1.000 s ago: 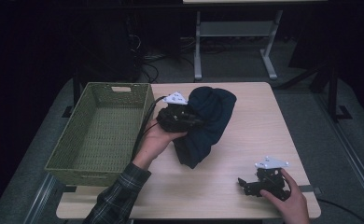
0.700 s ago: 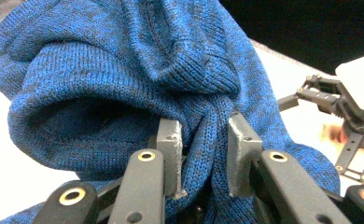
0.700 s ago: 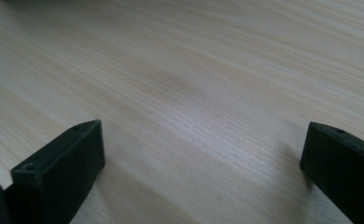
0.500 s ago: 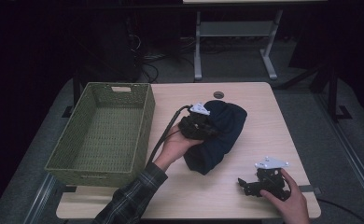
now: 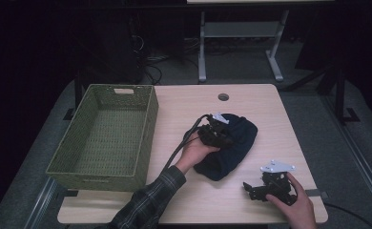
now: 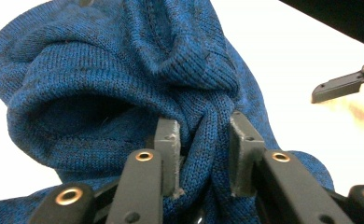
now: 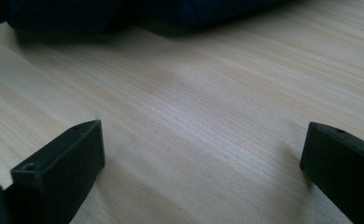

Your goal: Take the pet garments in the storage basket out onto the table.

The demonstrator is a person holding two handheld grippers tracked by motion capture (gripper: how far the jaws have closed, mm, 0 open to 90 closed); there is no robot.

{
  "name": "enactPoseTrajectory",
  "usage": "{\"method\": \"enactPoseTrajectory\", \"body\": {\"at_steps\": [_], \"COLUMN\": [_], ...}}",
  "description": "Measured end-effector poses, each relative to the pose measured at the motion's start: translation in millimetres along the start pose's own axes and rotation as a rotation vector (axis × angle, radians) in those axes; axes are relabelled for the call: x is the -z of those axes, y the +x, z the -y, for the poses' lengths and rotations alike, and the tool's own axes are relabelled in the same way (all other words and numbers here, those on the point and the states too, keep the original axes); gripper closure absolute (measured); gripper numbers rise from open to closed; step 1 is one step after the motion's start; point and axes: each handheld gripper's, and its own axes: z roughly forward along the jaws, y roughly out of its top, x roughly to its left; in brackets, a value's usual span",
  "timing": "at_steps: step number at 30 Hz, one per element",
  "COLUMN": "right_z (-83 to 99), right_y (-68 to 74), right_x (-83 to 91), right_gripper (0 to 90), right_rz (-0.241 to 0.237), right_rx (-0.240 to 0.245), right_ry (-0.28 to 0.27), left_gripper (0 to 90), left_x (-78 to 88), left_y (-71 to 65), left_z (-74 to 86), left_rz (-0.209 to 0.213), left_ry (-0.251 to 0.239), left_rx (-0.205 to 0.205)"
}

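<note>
A dark blue knit garment (image 5: 239, 145) lies bunched on the middle of the wooden table (image 5: 189, 100). My left gripper (image 5: 216, 135) rests on its left side, held by a hand in a plaid sleeve. In the left gripper view a twisted fold of the blue knit (image 6: 124, 70) sits pinched between the left gripper's (image 6: 203, 135) pads, whose jaws have just been opening slightly. My right gripper (image 5: 251, 190) rests near the table's front right, in the other hand. Its jaws stand wide open over bare wood in the right gripper view (image 7: 203, 140).
A green woven basket (image 5: 148, 129) with nothing inside stands on the table's left side. A round cable hole (image 5: 223, 97) is near the far edge. A desk frame (image 5: 241, 33) and cables stand on the dark floor behind. One right gripper jaw (image 6: 339, 84) shows beyond the garment.
My left hand has carried the garment to the right, away from the basket, and down onto the table. The garment now lies lower and flatter. The right gripper has not moved.
</note>
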Motion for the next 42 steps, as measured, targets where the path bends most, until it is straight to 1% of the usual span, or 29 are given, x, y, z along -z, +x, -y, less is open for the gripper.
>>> {"method": "enactPoseTrajectory", "body": {"at_steps": [2, 3, 5, 6, 7, 8, 9, 10, 11, 12, 13, 15, 16, 18, 19, 20, 21, 23, 25, 26, 31, 35, 38, 39, 40, 41, 42], "right_z": [0.0, 0.0, -0.1, -0.1, -0.1, -0.1, -0.1, 0.0, 0.0, 0.0, 0.0, 0.0, 0.0, -0.1, -0.1, 0.0, 0.0, -0.1, -0.1, -0.1, -0.1, -0.1, -0.1, -0.1, -0.1, -0.1, -0.1], "right_y": [-0.2, -0.3, -0.1, -0.1, -0.1, -0.1, -0.1, -0.1, 0.1, 0.1, 0.1, 0.2, 0.1, -0.1, -0.1, 0.0, 0.3, 0.1, 0.3, 0.1, 0.1, 0.2, 0.2, 0.3, 0.2, 0.2, 0.2], "right_x": [0.1, 0.2, 0.2, 0.2, 0.2, 0.2, 0.2, 0.0, 0.0, 0.0, 0.0, 0.0, 0.0, 0.2, 0.2, 0.0, 0.2, 0.1, 0.3, 0.3, 0.3, 0.2, 0.2, 0.2, 0.2, 0.2, 0.2], "right_gripper": [0.0, 0.0, 0.0, 0.0, 0.0, 0.0, 0.0, 0.0, 0.0, 0.0, 0.0, 0.0, 0.0, 0.0, 0.0, 0.0, 0.0, 0.0, 0.0, 0.0, 0.0, 0.0, 0.0, 0.0, 0.0, 0.0, 0.0], "right_rz": [0.001, 0.001, 0.002, 0.002, 0.002, 0.001, 0.001, 0.001, 0.0, 0.001, 0.0, 0.0, 0.0, 0.0, 0.0, 0.0, -0.002, 0.0, 0.0, 0.001, 0.0, 0.001, 0.001, 0.001, 0.001, 0.001, 0.001], "right_rx": [0.003, 0.004, 0.002, 0.002, 0.002, 0.001, 0.001, 0.002, -0.002, -0.001, -0.002, -0.002, -0.001, 0.002, 0.001, -0.001, -0.004, -0.002, -0.003, -0.001, -0.001, -0.003, -0.003, -0.003, -0.003, -0.003, -0.003], "right_ry": [0.002, 0.002, 0.003, 0.003, 0.003, 0.003, 0.003, 0.001, 0.001, 0.001, 0.001, 0.001, 0.0, 0.002, 0.002, 0.0, 0.002, 0.0, 0.004, 0.004, 0.005, 0.004, 0.004, 0.004, 0.004, 0.004, 0.004], "left_gripper": [62.9, 59.7, 52.4, 48.1, 45.3, 42.2, 38.8, 38.8, 36.2, 33.3, 29.0, 20.2, 17.1, 13.6, 13.3, 13.0, 13.0, 13.0, 13.0, 13.0, 13.0, 13.1, 13.0, 13.0, 13.0, 13.0, 13.0], "left_x": [-1.8, -3.5, -3.5, -1.9, -0.8, 1.4, 1.4, 3.5, 7.0, 9.3, 12.0, 16.9, 20.3, 25.9, 29.1, 32.0, 35.7, 41.5, 47.6, 50.6, 67.9, 78.6, 86.5, 88.4, 90.7, 92.2, 93.7], "left_y": [0.0, 0.8, 0.9, 1.6, 1.1, 1.5, 1.5, 1.2, 1.9, 0.7, 0.5, -0.2, 0.1, -0.1, 0.0, -0.2, 0.5, -0.1, -1.3, -1.6, -4.5, -9.4, -11.8, -13.4, -14.2, -15.6, -16.6], "left_z": [0.7, 1.3, 1.5, 1.4, 1.3, 1.0, 1.0, 0.9, 0.7, 0.9, 1.0, 2.0, 2.7, 4.0, 5.2, 6.7, 7.9, 11.1, 15.2, 17.3, 27.9, 38.5, 45.5, 48.1, 50.6, 53.1, 55.4], "left_rz": [0.002, -0.003, -0.002, 0.002, -0.002, -0.001, -0.001, -0.001, -0.007, -0.012, -0.013, -0.013, -0.019, -0.031, -0.039, -0.042, -0.047, -0.062, -0.065, -0.073, -0.096, -0.105, -0.11, -0.112, -0.115, -0.115, -0.117], "left_ry": [0.005, 0.016, 0.018, 0.009, -0.003, -0.007, -0.007, -0.012, -0.006, -0.021, -0.017, -0.02, -0.012, -0.008, -0.014, -0.028, -0.022, -0.035, -0.041, -0.045, -0.077, -0.093, -0.1, -0.104, -0.105, -0.115, -0.11], "left_rx": [-0.005, -0.024, -0.029, -0.031, -0.024, -0.033, -0.033, -0.034, -0.053, -0.048, -0.056, -0.057, -0.073, -0.082, -0.086, -0.08, -0.087, -0.073, -0.06, -0.065, -0.061, -0.048, -0.052, -0.043, -0.046, -0.04, -0.038]}}
